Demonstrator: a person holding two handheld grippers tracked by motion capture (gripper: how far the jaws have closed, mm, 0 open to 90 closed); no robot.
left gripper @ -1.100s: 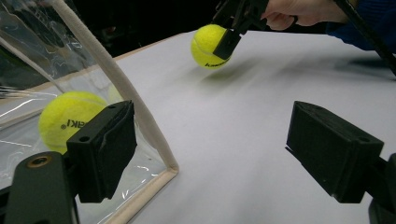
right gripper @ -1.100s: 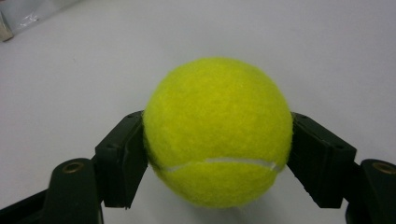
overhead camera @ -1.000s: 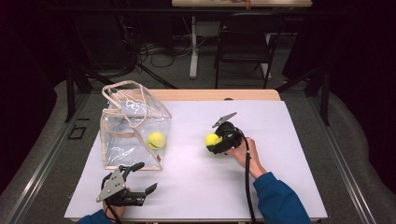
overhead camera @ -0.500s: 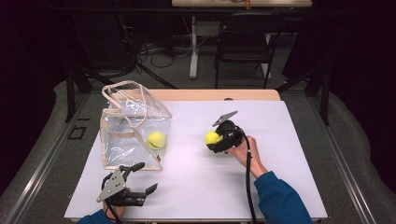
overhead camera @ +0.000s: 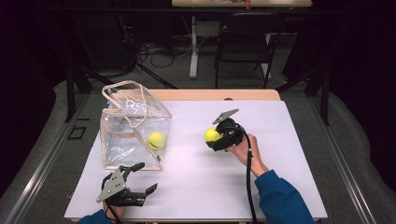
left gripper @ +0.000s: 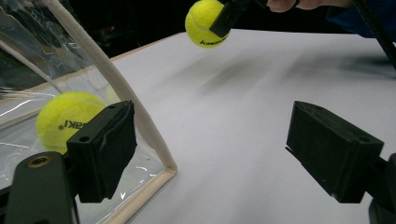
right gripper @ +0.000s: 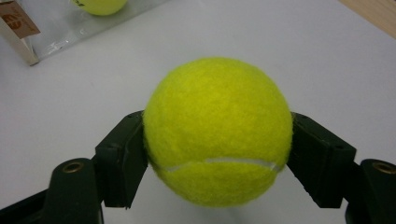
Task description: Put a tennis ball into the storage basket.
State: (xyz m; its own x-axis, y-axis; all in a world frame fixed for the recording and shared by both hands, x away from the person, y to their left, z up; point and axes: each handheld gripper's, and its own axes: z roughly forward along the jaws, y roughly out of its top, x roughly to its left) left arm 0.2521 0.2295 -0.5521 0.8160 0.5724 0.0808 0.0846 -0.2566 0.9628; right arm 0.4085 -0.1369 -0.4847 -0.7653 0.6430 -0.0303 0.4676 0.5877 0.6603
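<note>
I am clamping my right gripper [right gripper: 217,154] across the light, springy tennis ball's [right gripper: 217,126] middle (fuzzy felt should resist slipping)

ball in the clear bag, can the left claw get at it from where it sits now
Probably not directly: the left claw sits open beside the bag, whose clear side wall stands between it and the ball. It would need to go through the top opening.

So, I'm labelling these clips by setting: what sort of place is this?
Probably a lab or studio rigged for recording: a white-topped table amid loose floor cables, a folding chair and dark surroundings.
</note>
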